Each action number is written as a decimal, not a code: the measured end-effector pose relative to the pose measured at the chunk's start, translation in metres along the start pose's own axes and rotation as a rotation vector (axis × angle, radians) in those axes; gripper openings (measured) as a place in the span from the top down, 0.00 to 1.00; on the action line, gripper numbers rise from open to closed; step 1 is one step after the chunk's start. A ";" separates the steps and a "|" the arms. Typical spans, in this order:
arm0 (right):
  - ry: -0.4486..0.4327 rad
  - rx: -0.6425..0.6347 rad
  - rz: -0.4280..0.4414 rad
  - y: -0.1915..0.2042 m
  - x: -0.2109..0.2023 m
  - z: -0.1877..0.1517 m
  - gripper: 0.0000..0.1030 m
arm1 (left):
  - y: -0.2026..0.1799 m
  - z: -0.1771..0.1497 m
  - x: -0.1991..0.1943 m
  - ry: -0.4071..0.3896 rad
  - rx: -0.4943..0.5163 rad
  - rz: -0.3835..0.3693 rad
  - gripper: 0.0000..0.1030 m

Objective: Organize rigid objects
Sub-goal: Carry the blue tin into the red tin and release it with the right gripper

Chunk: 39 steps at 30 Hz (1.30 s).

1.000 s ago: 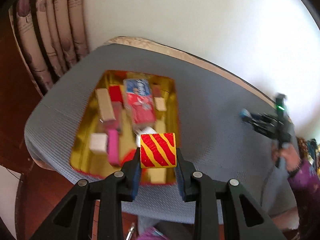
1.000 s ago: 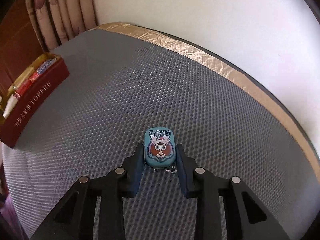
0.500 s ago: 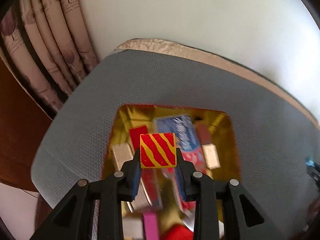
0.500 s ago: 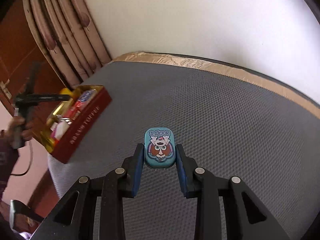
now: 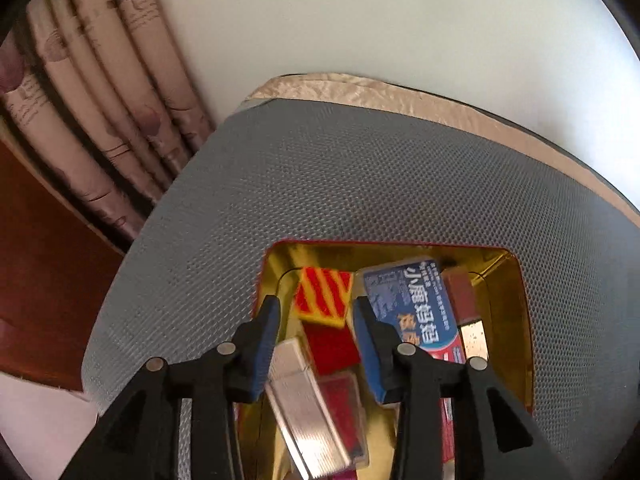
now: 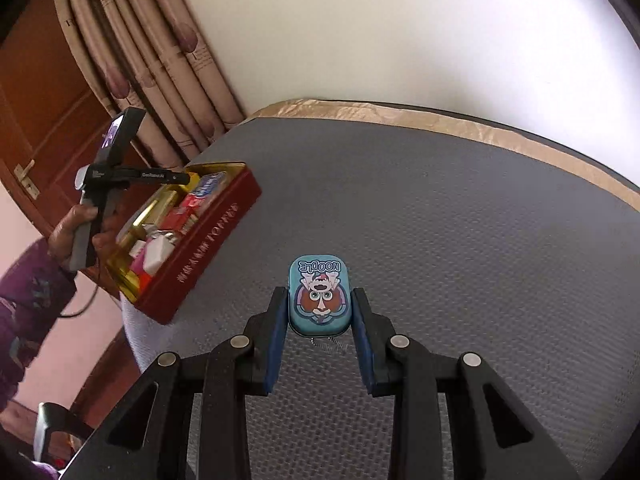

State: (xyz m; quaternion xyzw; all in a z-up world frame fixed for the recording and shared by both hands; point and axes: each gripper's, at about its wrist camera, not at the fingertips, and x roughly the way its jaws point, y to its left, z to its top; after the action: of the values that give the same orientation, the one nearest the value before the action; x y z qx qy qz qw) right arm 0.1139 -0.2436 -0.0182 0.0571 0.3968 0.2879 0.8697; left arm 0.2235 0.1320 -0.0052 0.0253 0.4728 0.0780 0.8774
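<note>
The striped block (image 5: 323,295), clamped in the left claw (image 5: 316,344) a second ago, now lies tilted in the gold-lined red tin (image 5: 516,320) as the jaws open, released. The right claw (image 6: 320,344) stays clenched on a rounded teal cartoon tin (image 6: 320,294) above the dimpled grey surface (image 6: 460,240).

Crowded tin (image 6: 208,236) (bare grey mat (image 6: 460,220) beyond)

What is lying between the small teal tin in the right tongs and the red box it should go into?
Nothing visible: only bare grey mat separates the small teal tin from the red box.
</note>
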 end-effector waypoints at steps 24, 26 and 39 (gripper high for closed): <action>0.093 -0.121 0.092 0.145 0.153 0.101 0.72 | 0.009 -0.186 -0.132 -0.260 -0.165 0.157 0.40; 0.100 -0.128 0.074 0.148 0.161 0.102 0.72 | 0.011 -0.186 -0.129 -0.248 -0.174 0.116 0.40; 0.032 -0.152 -0.009 0.163 0.152 0.099 0.60 | 0.013 -0.189 -0.125 -0.264 -0.193 0.072 0.40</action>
State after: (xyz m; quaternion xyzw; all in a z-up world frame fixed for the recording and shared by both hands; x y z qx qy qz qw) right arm 0.1904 -0.0129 0.0030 -0.0154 0.3878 0.3143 0.8664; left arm -0.0032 0.1191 -0.0044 -0.0320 0.3426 0.1504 0.9268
